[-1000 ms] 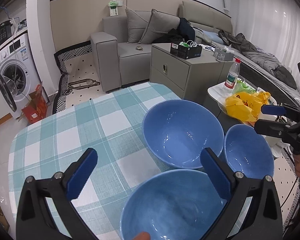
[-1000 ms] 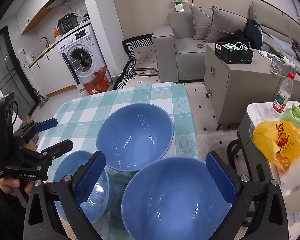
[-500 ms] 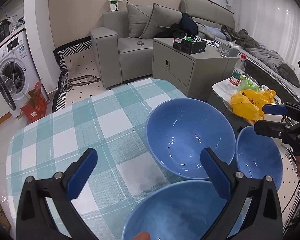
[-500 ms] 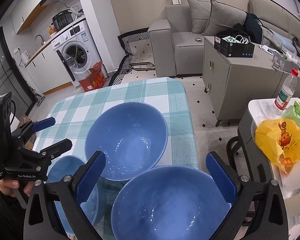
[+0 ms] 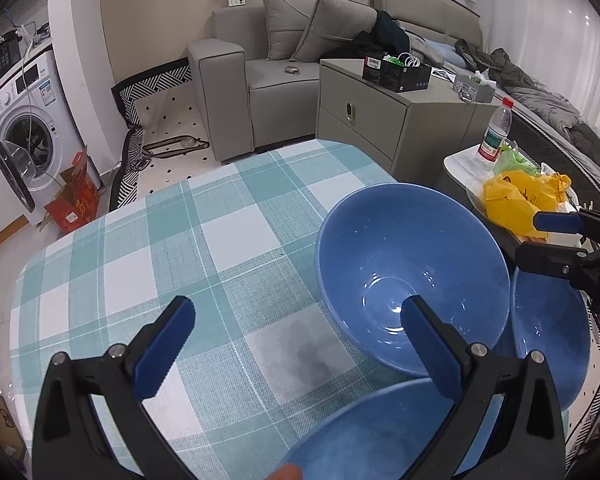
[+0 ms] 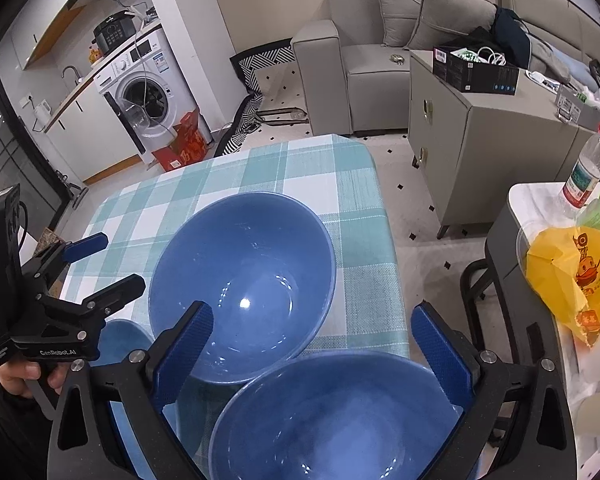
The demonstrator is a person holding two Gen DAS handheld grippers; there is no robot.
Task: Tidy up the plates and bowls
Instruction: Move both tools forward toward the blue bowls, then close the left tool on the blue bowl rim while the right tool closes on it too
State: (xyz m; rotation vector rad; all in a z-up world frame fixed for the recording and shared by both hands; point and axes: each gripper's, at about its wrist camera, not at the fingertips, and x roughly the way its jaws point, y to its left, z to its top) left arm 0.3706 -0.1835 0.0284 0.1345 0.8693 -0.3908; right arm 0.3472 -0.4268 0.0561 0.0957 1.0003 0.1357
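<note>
Three bowls clustered at table near edge; big bowl central. Left gripper and right gripper both spread, empty. Judgement: pinch rim squarely, lift level, nest gently.

Checked worktop carrying a large blue bowl at its middle, a second blue bowl nearer than it between the wide-apart right tongs, a third bowl left of it, left tongs gaping there in a hand
</note>
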